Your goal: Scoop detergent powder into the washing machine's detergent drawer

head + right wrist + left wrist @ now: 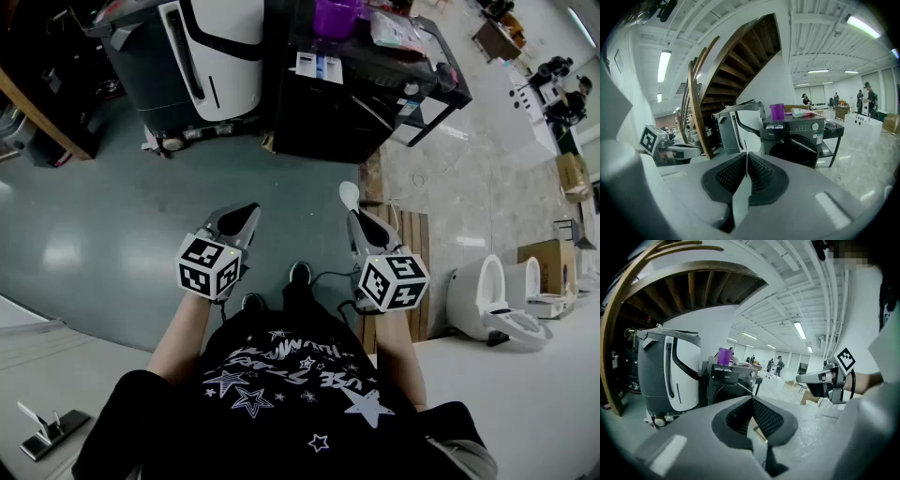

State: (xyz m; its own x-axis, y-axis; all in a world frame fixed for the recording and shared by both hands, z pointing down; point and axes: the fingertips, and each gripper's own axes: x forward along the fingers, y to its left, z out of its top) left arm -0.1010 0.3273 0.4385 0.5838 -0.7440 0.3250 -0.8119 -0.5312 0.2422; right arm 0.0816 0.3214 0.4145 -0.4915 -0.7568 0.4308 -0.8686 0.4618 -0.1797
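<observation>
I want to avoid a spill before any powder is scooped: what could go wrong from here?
The right tool holds the white scoop by its thin handle alone; loaded with powder, it may twist or slip. The washing machine stands across the floor, and a loose cable lies beside it, so walking over could mean a trip. The purple cup on top might get knocked.

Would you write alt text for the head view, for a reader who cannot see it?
Seen from above, a person holds two tools over a grey floor, the right tool gripping a white scoop, the left tool shut. A black washing machine stands ahead.
</observation>
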